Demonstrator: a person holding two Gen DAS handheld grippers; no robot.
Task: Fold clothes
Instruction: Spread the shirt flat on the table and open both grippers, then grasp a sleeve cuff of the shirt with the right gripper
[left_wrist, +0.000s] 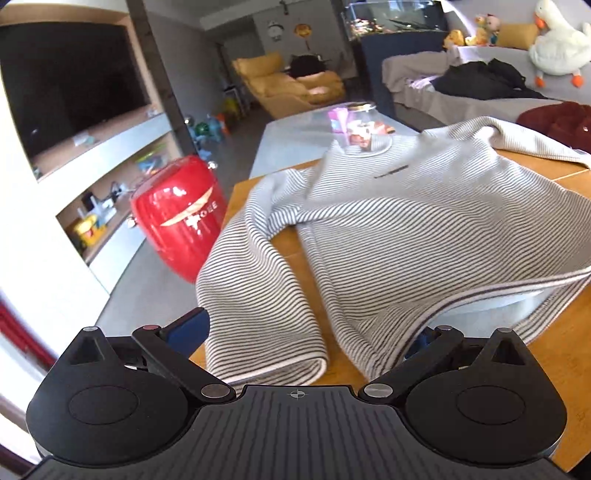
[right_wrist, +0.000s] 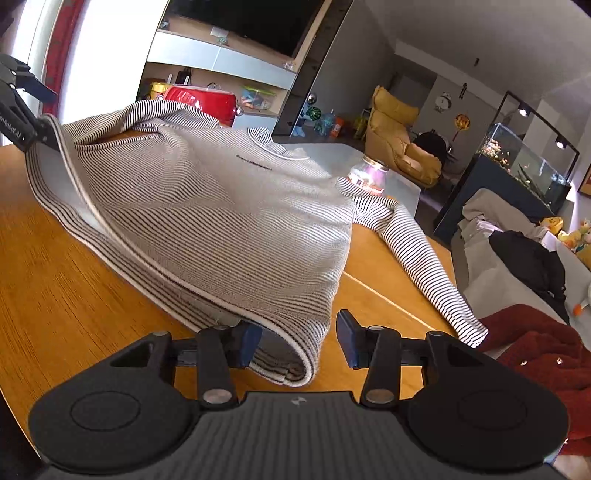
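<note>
Two grippers at shirt (left_wrist: 406, 229) hem, frame bottom. Our left gripper (left_wrist: 306, 332) spread wide, hem corner between fingers (grip unclear). Right gripper (right_wrist: 299, 343) wide too. Shirt spread on table (right_wrist: 74, 295).

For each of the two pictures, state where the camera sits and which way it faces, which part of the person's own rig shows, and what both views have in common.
Left wrist: sits on the left gripper at the hem's left corner, facing along the striped sweater toward the neckline; its own open fingers show.
Right wrist: sits on the right gripper at the hem's other corner, facing the neckline; its own open fingers show, with the left gripper at the far left edge.
Shared: sweater, wooden table, red stool, yellow armchair.
</note>
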